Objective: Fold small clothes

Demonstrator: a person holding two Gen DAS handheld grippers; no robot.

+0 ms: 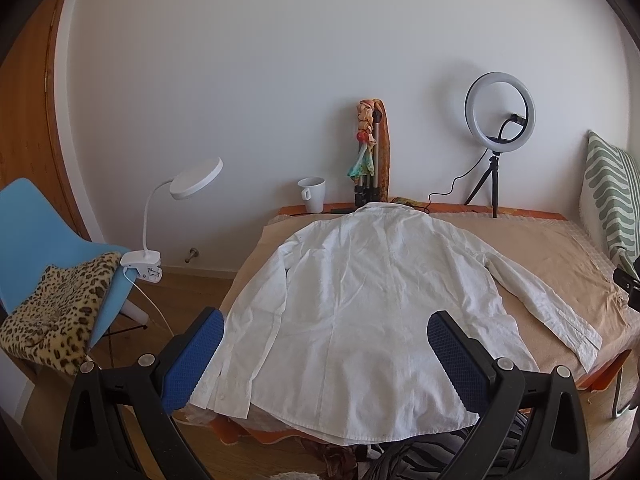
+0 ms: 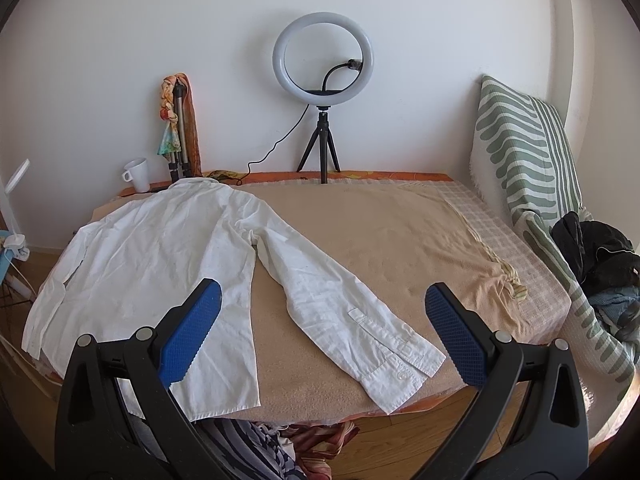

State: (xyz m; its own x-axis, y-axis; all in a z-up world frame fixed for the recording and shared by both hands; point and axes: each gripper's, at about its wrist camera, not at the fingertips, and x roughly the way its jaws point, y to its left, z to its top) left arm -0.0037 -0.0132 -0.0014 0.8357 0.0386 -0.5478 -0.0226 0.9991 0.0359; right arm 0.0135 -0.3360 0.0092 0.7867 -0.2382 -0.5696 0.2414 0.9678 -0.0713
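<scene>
A white long-sleeved shirt [image 1: 360,304] lies flat, back up, on a table covered with a beige cloth [image 1: 540,240], collar at the far edge and hem hanging over the near edge. Its right sleeve [image 2: 344,312] stretches out diagonally toward the near right. Its left sleeve looks folded along the left side. My left gripper [image 1: 326,348] is open and empty above the shirt's hem. My right gripper [image 2: 323,320] is open and empty, held above the right sleeve's cuff [image 2: 404,364]. The shirt also shows in the right wrist view [image 2: 152,260].
A white mug [image 1: 313,194], a folded tripod wrapped in a scarf [image 1: 370,152] and a ring light [image 2: 323,60] on a small tripod stand at the table's far edge. A blue chair [image 1: 48,240] with a leopard cushion and clip lamp stands left. A striped cushion [image 2: 520,148] and dark clothes [image 2: 596,252] lie right.
</scene>
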